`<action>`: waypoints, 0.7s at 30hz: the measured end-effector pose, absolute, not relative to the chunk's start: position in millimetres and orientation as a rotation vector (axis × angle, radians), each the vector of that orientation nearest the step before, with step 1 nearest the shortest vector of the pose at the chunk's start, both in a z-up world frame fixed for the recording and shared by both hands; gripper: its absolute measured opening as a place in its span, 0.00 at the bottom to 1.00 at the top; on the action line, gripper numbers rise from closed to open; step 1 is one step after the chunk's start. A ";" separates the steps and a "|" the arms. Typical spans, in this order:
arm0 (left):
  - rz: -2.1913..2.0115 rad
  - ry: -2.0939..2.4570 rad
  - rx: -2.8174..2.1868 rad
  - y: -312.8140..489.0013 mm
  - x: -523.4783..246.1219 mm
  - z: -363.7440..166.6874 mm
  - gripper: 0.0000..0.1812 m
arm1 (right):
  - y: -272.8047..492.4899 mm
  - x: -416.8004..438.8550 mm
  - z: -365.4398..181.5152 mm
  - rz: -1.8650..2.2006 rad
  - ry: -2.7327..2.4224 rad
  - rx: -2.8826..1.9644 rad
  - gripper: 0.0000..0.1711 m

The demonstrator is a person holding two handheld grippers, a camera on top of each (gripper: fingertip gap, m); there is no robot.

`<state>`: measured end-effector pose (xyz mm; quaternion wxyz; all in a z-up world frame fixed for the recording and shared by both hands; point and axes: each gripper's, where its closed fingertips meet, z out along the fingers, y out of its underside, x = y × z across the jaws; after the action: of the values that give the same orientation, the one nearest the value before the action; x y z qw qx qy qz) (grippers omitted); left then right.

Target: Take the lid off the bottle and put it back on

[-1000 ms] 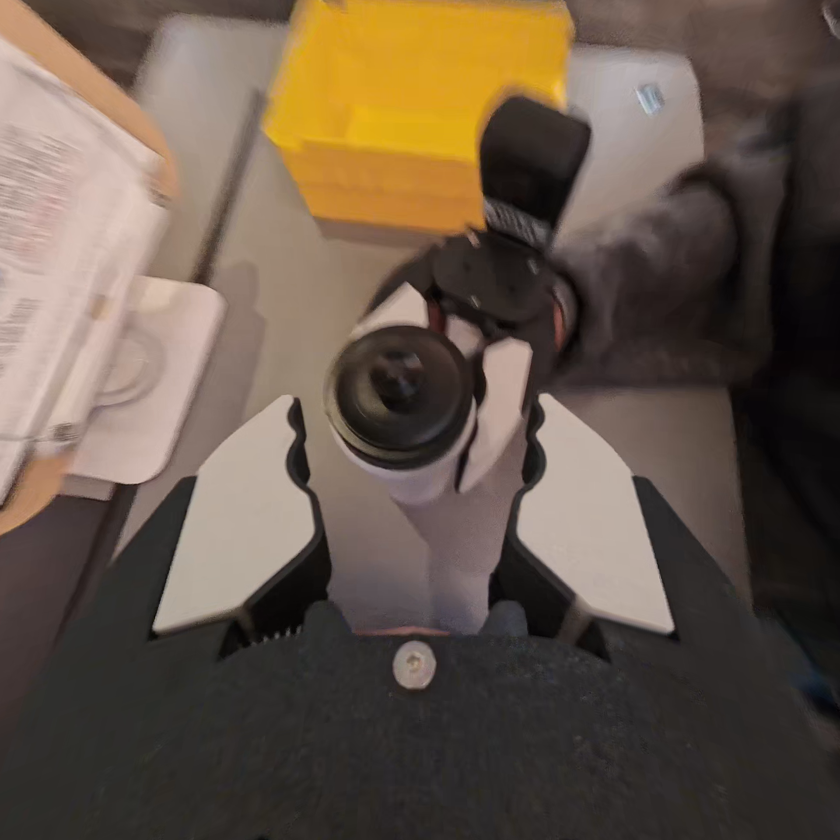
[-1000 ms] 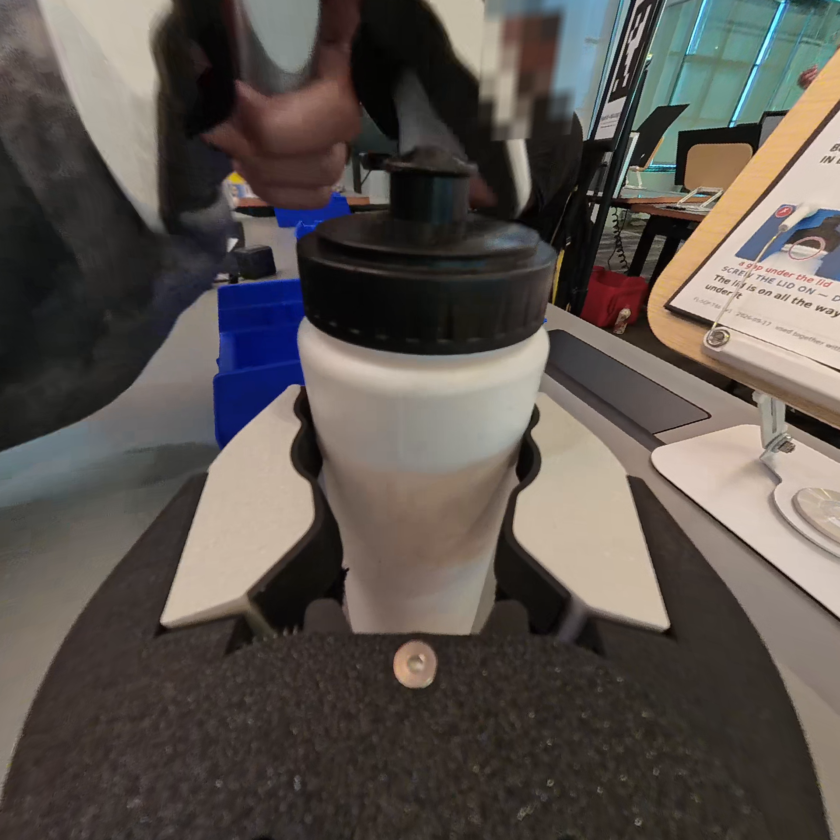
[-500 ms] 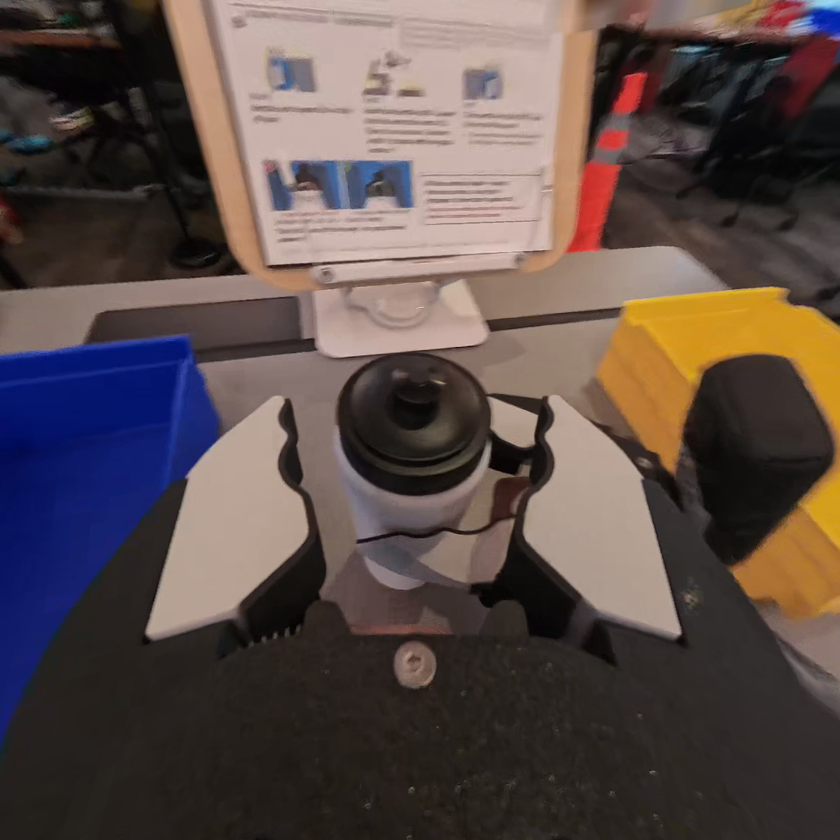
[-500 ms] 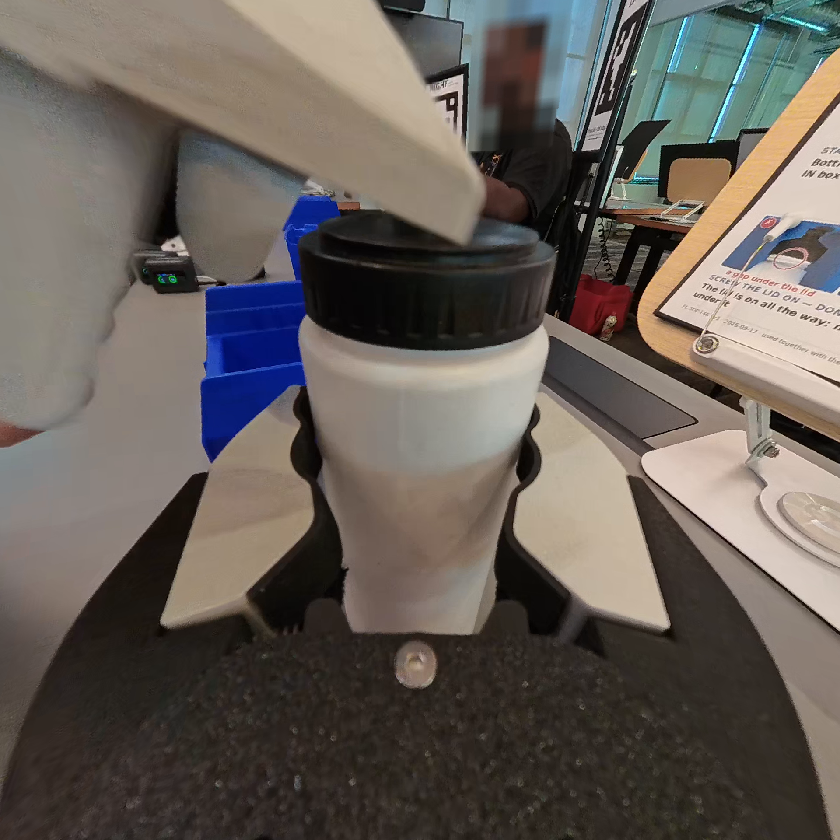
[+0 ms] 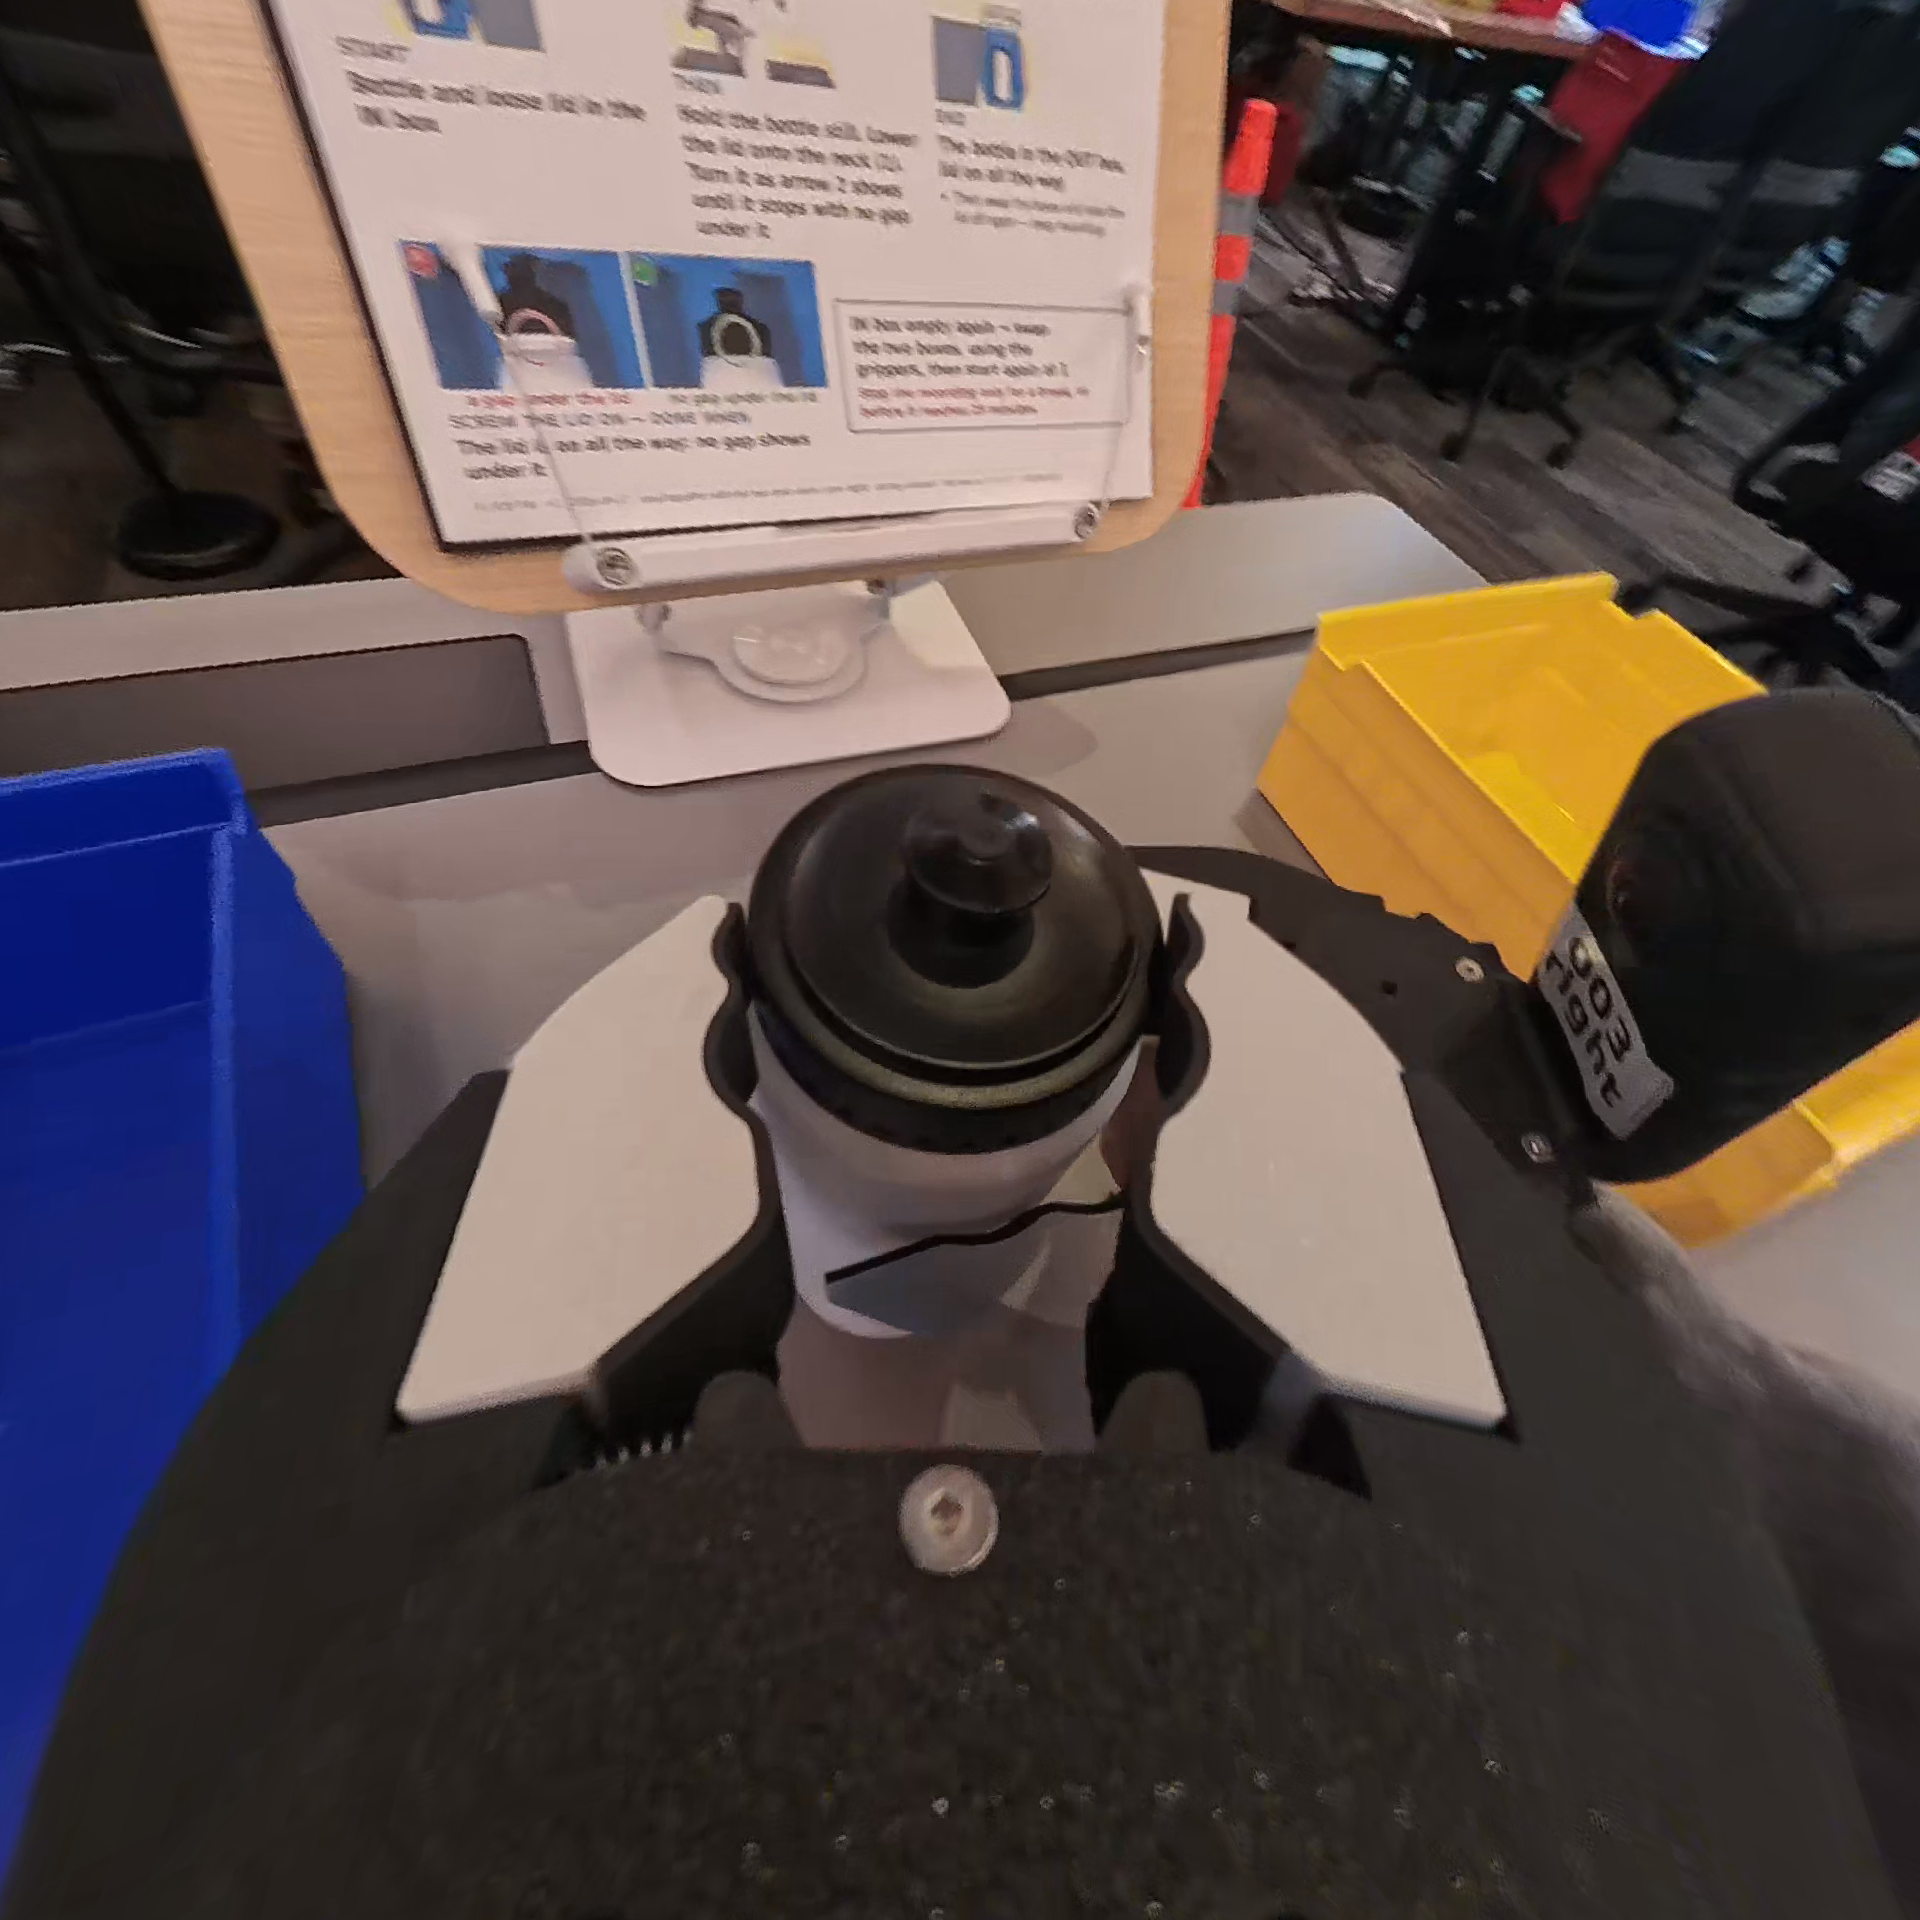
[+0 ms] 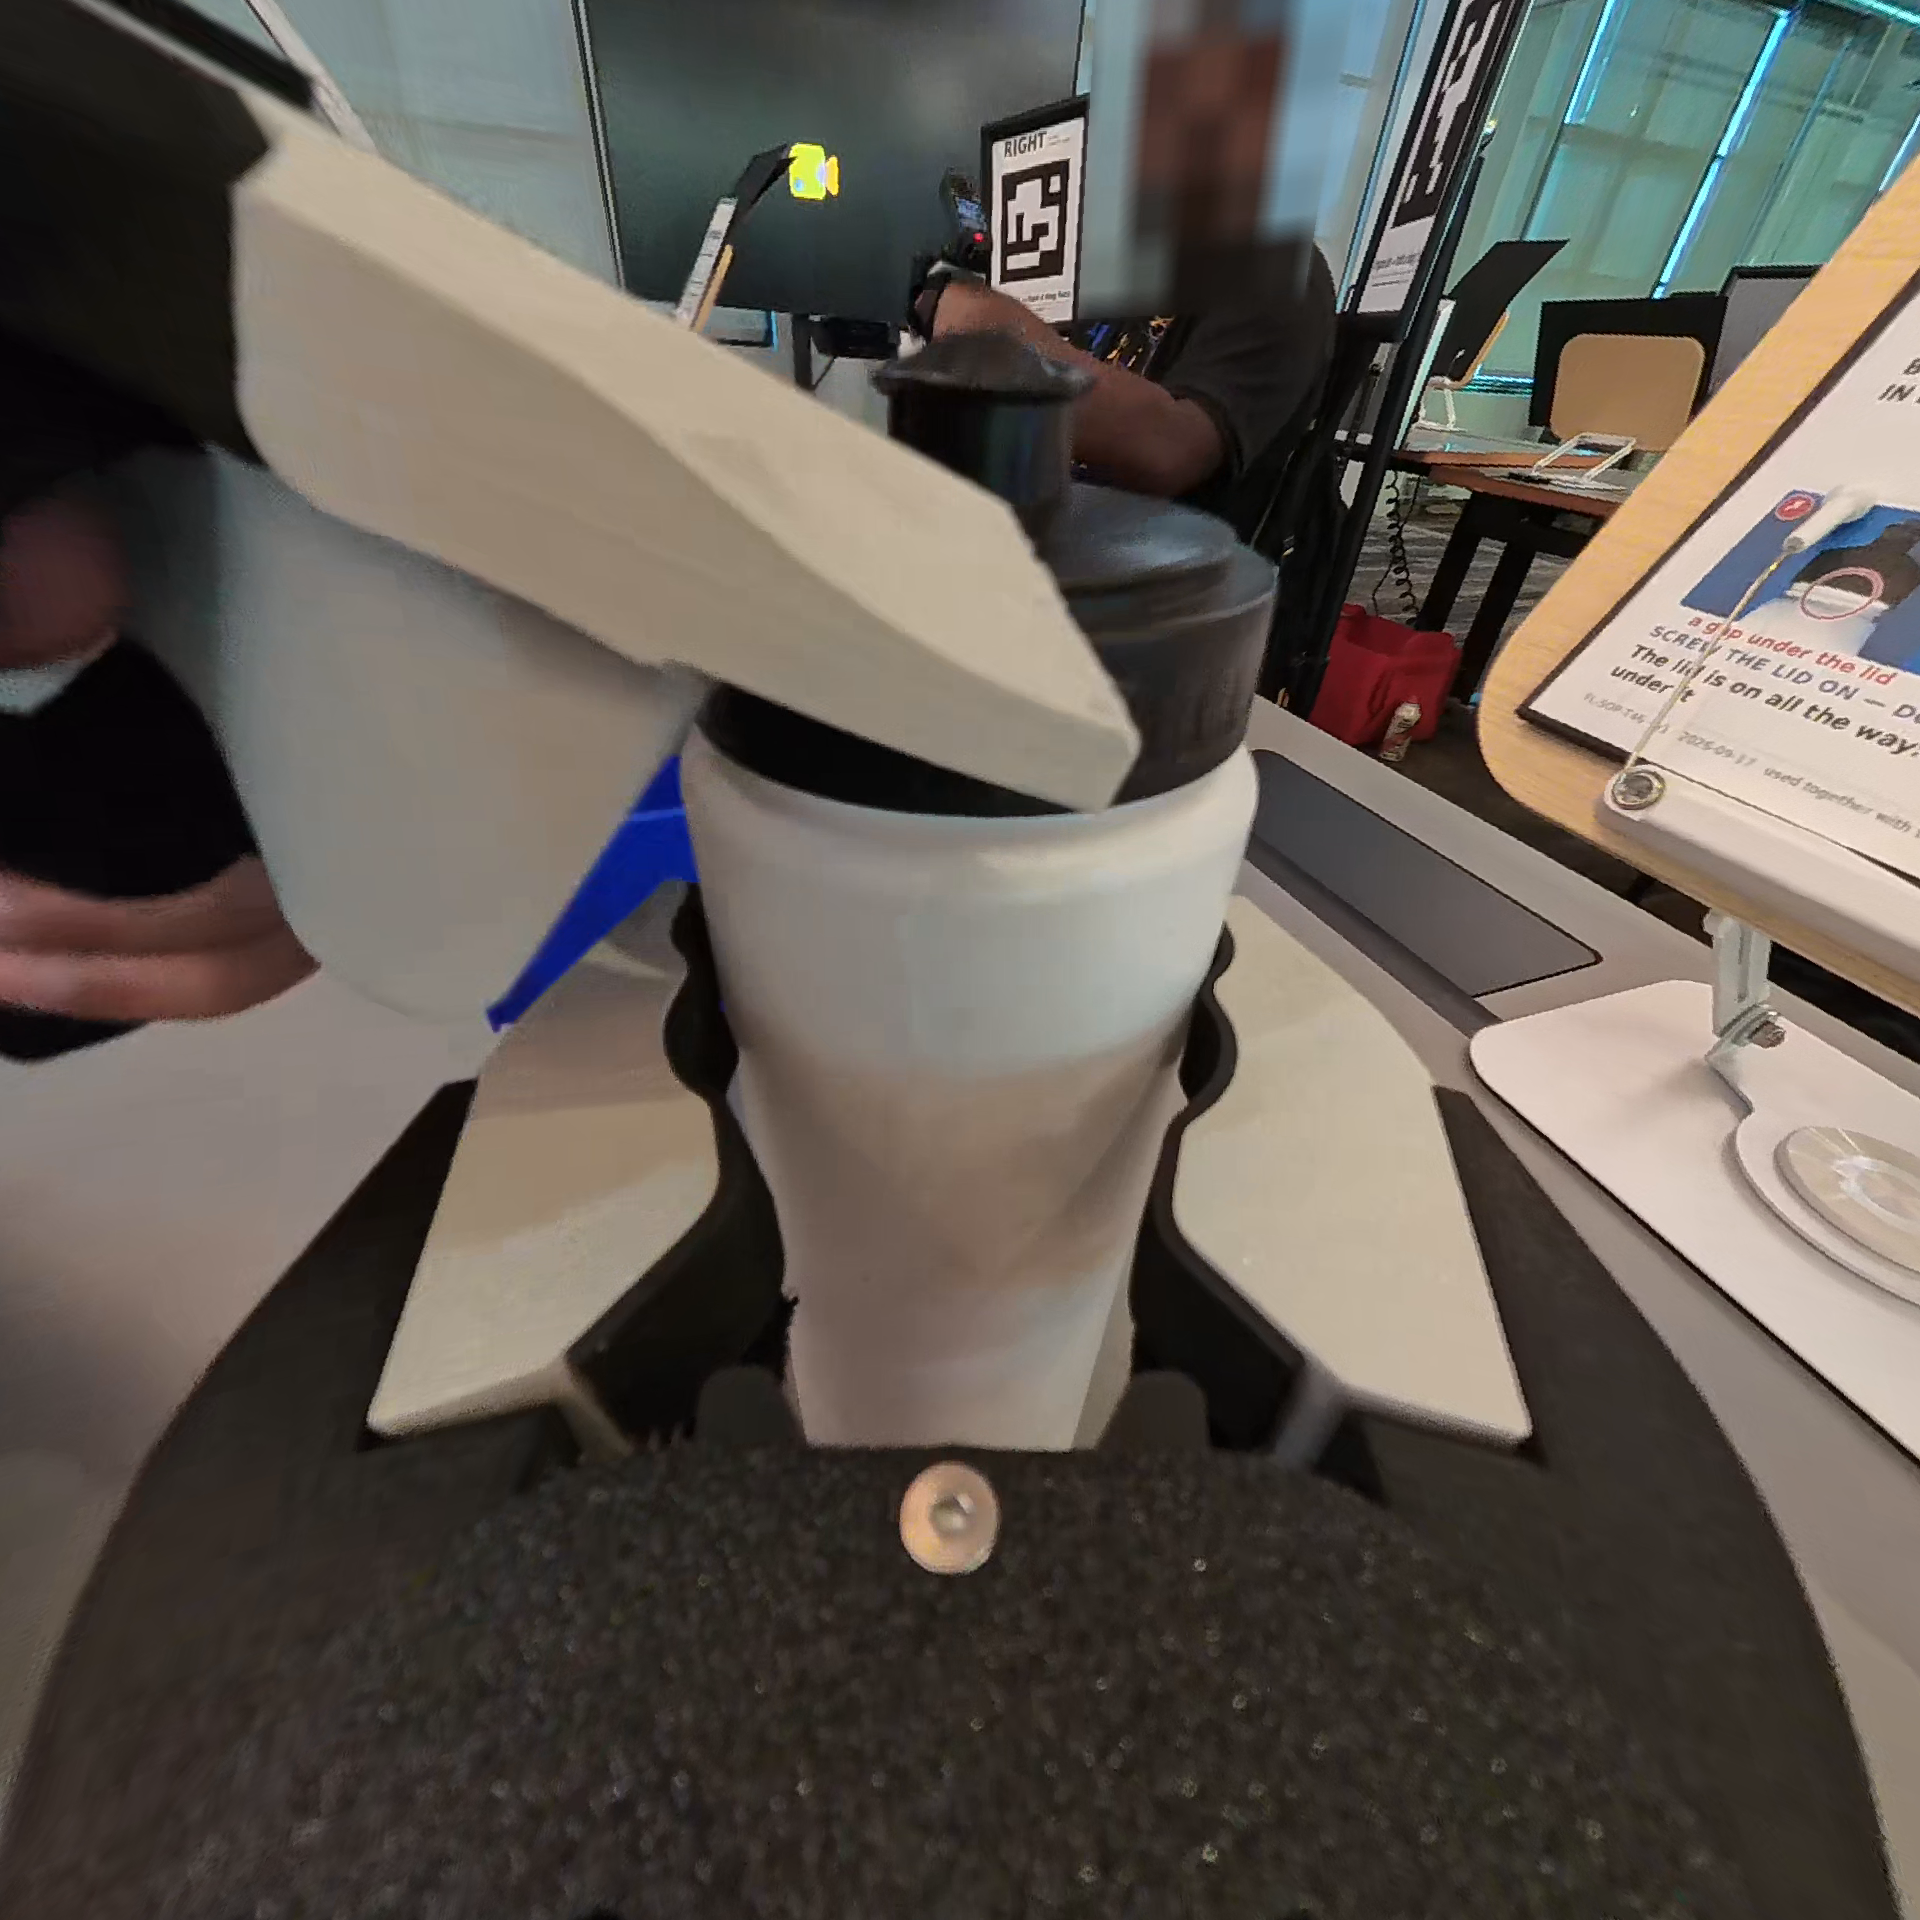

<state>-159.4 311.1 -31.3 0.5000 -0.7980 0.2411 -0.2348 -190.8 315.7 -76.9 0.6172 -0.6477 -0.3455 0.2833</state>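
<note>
A white bottle (image 6: 966, 935) with a black lid (image 6: 1184, 623) stands upright on the grey table. My right gripper (image 6: 951, 987) is shut on the bottle's body, just below the lid. My left gripper (image 5: 951, 935) comes down from above and its two fingers press the sides of the lid (image 5: 951, 997), with the spout between them. In the right wrist view one left finger (image 6: 623, 540) lies across the front of the lid. In the left wrist view the bottle's body (image 5: 914, 1174) shows under the lid, and the right gripper's black frame (image 5: 1382, 956) reaches in from the right.
A blue bin (image 5: 125, 1039) stands to the left and a yellow bin (image 5: 1455, 748) to the right. An instruction board (image 5: 727, 260) on a white stand base (image 5: 790, 686) is behind the bottle. A person sits at a far desk (image 6: 1195, 395).
My left gripper has swung round from facing the yellow bin to facing the board, come down over the bottle, and its fingers have closed onto the lid. The right gripper has kept hold of the bottle.
</note>
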 end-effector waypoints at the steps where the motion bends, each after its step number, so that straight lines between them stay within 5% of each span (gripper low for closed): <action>1: -0.588 0.633 -1.932 309.7 -159.6 -31.7 0.42 | 315.3 -191.7 -76.7 0.648 -0.797 -1.488 0.50; 21: -0.762 1.992 -1.698 295.1 -166.2 -41.5 0.42 | 315.8 -192.0 -77.1 0.642 -0.791 -1.493 0.50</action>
<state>-166.2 295.1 -41.5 0.2062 -0.6094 0.7151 -0.2733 -192.0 315.8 -77.1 0.6187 -0.6490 -0.3437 0.2791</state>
